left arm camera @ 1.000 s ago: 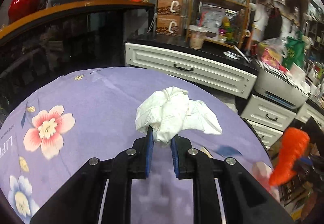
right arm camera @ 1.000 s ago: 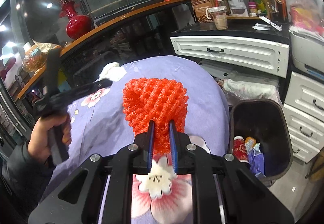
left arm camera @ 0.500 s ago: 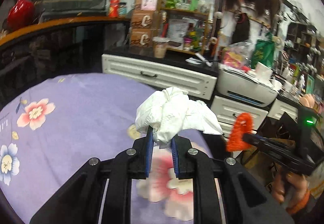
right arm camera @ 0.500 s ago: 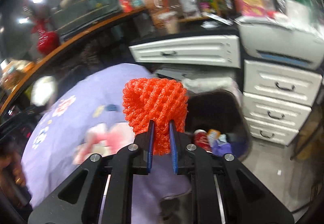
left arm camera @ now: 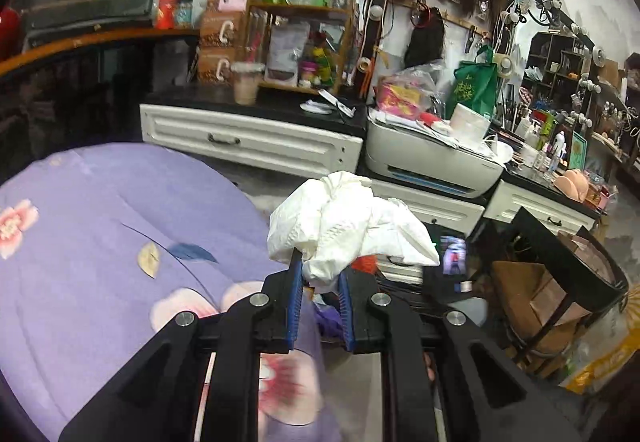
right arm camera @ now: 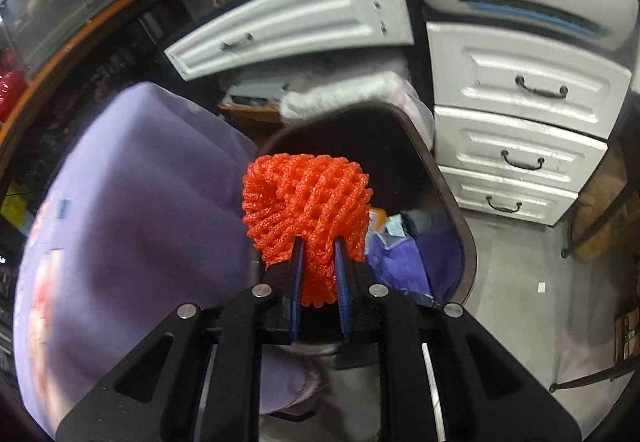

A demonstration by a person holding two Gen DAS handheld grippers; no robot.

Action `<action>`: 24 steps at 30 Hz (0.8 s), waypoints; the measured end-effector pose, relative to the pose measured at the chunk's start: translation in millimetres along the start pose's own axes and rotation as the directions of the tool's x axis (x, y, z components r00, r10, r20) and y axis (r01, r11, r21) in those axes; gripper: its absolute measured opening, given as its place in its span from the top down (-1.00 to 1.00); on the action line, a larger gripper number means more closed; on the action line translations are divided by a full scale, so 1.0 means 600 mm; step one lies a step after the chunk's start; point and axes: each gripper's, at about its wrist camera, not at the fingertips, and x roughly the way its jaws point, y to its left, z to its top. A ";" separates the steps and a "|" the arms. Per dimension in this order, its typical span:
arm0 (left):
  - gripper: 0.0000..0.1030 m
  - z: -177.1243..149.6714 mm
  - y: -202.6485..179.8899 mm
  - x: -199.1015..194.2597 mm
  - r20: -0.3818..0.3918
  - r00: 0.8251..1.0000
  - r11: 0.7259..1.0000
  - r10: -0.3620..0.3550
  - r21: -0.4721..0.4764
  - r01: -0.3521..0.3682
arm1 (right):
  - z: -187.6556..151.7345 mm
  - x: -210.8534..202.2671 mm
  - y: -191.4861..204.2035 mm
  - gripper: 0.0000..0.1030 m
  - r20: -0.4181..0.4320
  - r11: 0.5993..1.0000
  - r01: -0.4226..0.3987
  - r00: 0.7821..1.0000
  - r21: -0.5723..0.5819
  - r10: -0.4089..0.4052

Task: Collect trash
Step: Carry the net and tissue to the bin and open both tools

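**Both grippers loaded, foam net over the bin**

Partly hidden behind the crumpled white tissue, a scrap of orange and a small lit screen show in the left wrist view, but the wad covers too much to tell what they belong to. The left gripper is clamped on the lower fold of that tissue, its blue-padded jaws drawn close with the paper pinched between them. The tissue is soft, creased and lumpy, spreading wider than the jaws and hanging in the air past the edge of the purple floral tablecloth. A white printer sits on the cabinet beyond.

From the right wrist view, the right gripper squeezes the narrow base of the orange foam net, a spongy open-mesh sleeve that bulges into a rounded dome above the jaws. It is held just above the mouth of the dark trash bin, a smooth plastic tub with rounded corners. The net blocks much of the bin's inside; to its right, purple crumpled plastic and some pale packaging lie at the bottom, too blurred to name. The bin's near rim is cut off by the gripper body. White panelled drawers with dark curved handles stand behind the bin, and the tablecloth's edge is smeared by motion blur.
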 end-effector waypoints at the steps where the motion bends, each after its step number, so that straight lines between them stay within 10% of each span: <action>1: 0.68 -0.002 -0.004 0.006 -0.004 1.000 1.000 0.002 0.008 -0.002 | -0.002 0.008 -0.003 0.67 -0.004 1.000 0.007 1.000 0.002 -0.007; 6: 0.68 -0.004 -0.018 0.017 -0.012 1.000 1.000 0.001 0.029 -0.001 | -0.009 0.052 -0.015 -0.05 -0.026 0.997 0.074 0.997 -0.018 -0.075; 24: 0.68 0.009 -0.074 0.145 -0.140 0.989 0.993 -0.044 0.104 0.059 | -0.048 -0.131 -0.086 -0.15 0.098 0.996 0.076 0.992 0.041 -0.080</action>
